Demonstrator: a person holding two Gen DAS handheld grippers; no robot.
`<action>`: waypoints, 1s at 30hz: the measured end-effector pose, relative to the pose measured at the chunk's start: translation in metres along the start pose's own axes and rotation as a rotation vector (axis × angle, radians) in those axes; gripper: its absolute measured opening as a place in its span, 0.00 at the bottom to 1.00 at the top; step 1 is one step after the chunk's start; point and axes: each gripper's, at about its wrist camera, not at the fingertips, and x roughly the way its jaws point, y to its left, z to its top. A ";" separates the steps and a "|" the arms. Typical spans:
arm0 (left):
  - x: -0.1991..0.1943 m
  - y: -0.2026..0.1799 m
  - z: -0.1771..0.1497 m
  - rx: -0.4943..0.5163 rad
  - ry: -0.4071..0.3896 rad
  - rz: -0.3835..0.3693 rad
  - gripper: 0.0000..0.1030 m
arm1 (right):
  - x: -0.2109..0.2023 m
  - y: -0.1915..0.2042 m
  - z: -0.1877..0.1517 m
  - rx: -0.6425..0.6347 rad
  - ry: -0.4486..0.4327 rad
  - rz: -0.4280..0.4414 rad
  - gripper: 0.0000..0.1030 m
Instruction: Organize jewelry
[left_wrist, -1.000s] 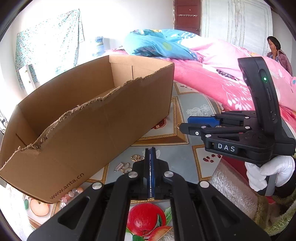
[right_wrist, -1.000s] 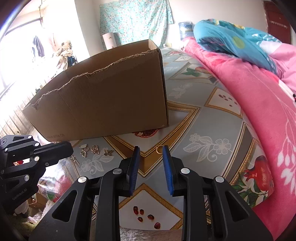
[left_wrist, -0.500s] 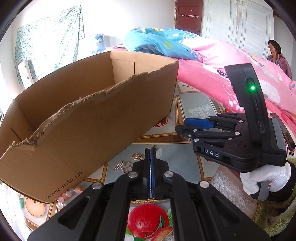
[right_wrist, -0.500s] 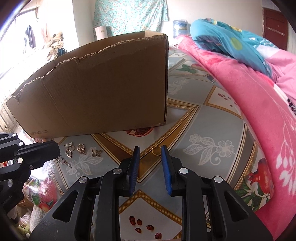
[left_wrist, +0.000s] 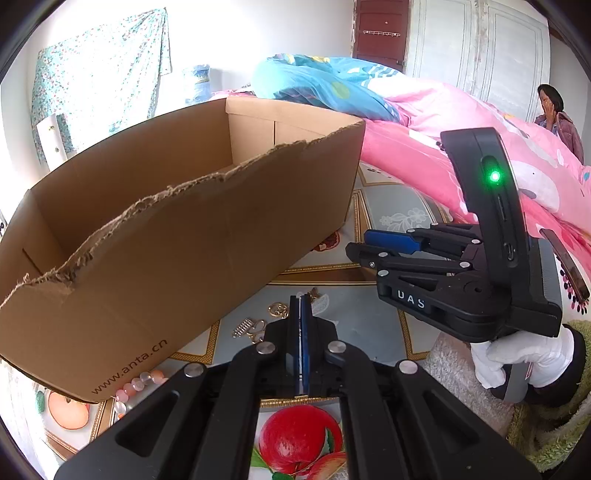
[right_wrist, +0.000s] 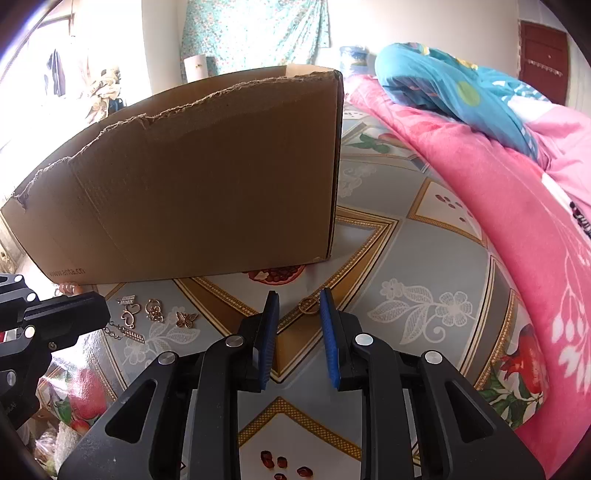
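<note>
While I line up: my right gripper has the gold ring framed just beyond its tips.
Right gripper: jaws apart at a narrow-to-middling gap, blue pads bare, holding nothing.
Ring position: flat on the patterned cloth, near side of the cardboard box, slightly right of the gap's centre line and a touch farther out.
Key relation: ring lies straight ahead; I judge a short forward-and-down push should put it between the pads. Being round and flat, it has no long axis to favour.
Left gripper: pads pressed together, nothing visible between them, parked near the charm cluster.
Other jewelry: hearts, a butterfly and chain bits to the left, pink beads at the box's near-left corner.
Nearer hand: right one, clearly.
Risk: thin ring may slide on the slick cloth when I pinch.
</note>
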 end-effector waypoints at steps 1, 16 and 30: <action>0.000 0.000 0.000 0.000 0.001 0.000 0.00 | 0.001 0.000 0.000 -0.003 -0.001 -0.003 0.19; 0.001 0.005 -0.001 -0.008 -0.005 -0.002 0.00 | -0.002 0.003 0.001 -0.024 0.003 0.011 0.08; -0.013 0.006 0.002 -0.009 -0.041 -0.002 0.00 | -0.028 -0.004 0.000 -0.025 -0.033 0.030 0.08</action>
